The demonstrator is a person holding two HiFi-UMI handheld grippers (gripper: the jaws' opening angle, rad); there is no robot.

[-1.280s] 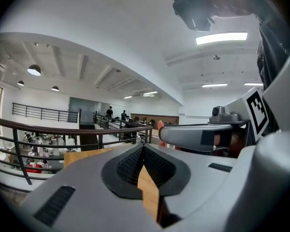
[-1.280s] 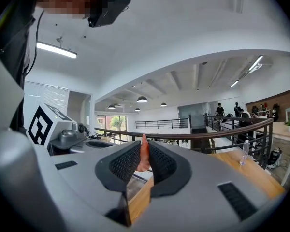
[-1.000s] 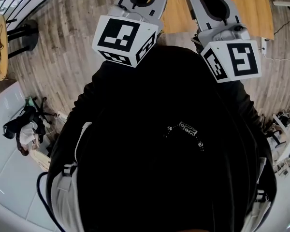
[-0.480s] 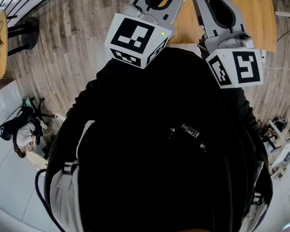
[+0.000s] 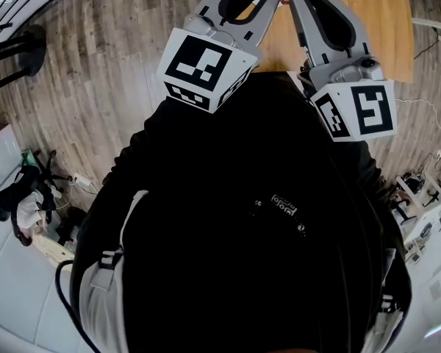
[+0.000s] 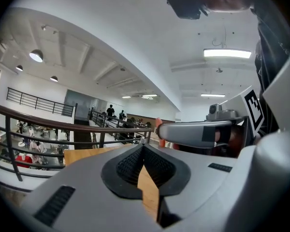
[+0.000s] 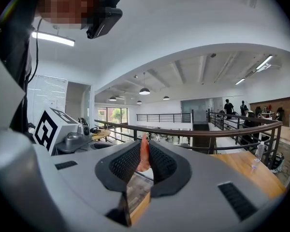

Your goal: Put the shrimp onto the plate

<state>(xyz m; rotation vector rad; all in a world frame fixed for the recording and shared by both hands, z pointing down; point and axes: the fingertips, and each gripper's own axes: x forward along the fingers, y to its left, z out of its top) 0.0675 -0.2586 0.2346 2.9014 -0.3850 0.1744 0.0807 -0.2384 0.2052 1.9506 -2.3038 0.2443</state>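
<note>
One shrimp (image 7: 144,156), probably light, soft and slippery, sits pinched across its body in the right gripper (image 7: 145,148); the left gripper (image 6: 143,148) is closed, empty.

The shrimp (image 7: 144,156), pinkish-orange and slender, is standing upright, being pinched between the jaws of the right gripper (image 7: 144,146), its narrow tip poking just above them.

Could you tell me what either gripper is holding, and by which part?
The right gripper pinches the shrimp along its body; the left gripper holds nothing.
</note>
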